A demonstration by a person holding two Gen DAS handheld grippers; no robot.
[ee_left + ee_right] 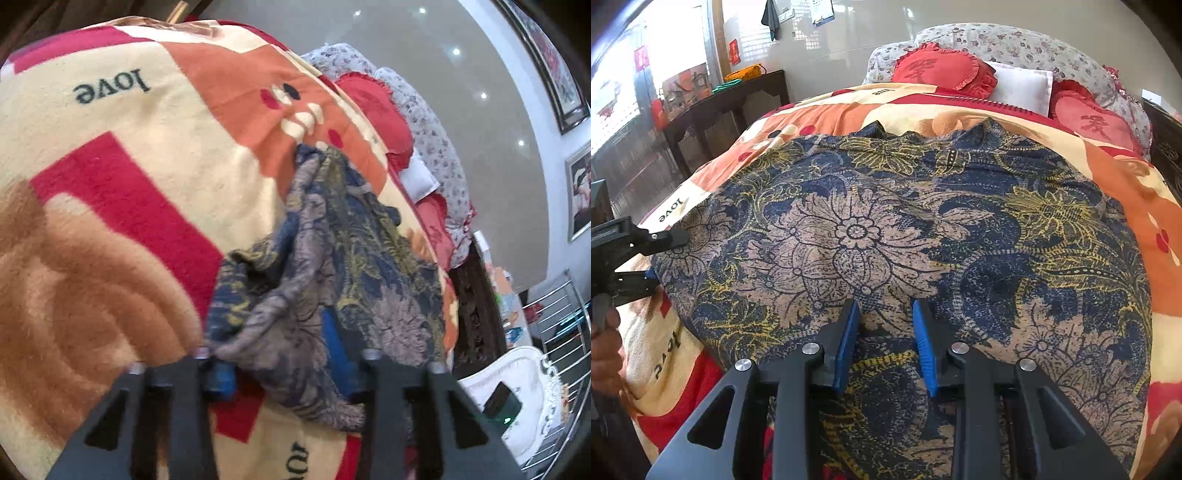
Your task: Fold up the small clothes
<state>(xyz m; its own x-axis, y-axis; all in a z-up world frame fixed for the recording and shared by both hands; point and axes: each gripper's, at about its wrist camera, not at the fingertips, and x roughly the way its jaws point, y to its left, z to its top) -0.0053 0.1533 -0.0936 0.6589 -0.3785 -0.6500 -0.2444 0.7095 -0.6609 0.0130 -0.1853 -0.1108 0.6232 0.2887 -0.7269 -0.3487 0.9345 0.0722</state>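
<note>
Floral garment spread on the bed blanket, a gripper at its near edge and another at its left edge.

The thin navy, tan and yellow floral garment (pixel 905 229) lies fairly flat on a fleecy cream, red and orange blanket (pixel 1123 184). The right gripper (pixel 886 343) stands parted, its blue pads (pixel 925 347) on the cloth's near middle. The left gripper (pixel 284 373) is spread around a bunched, wrinkled fold at the garment's left edge.
</note>
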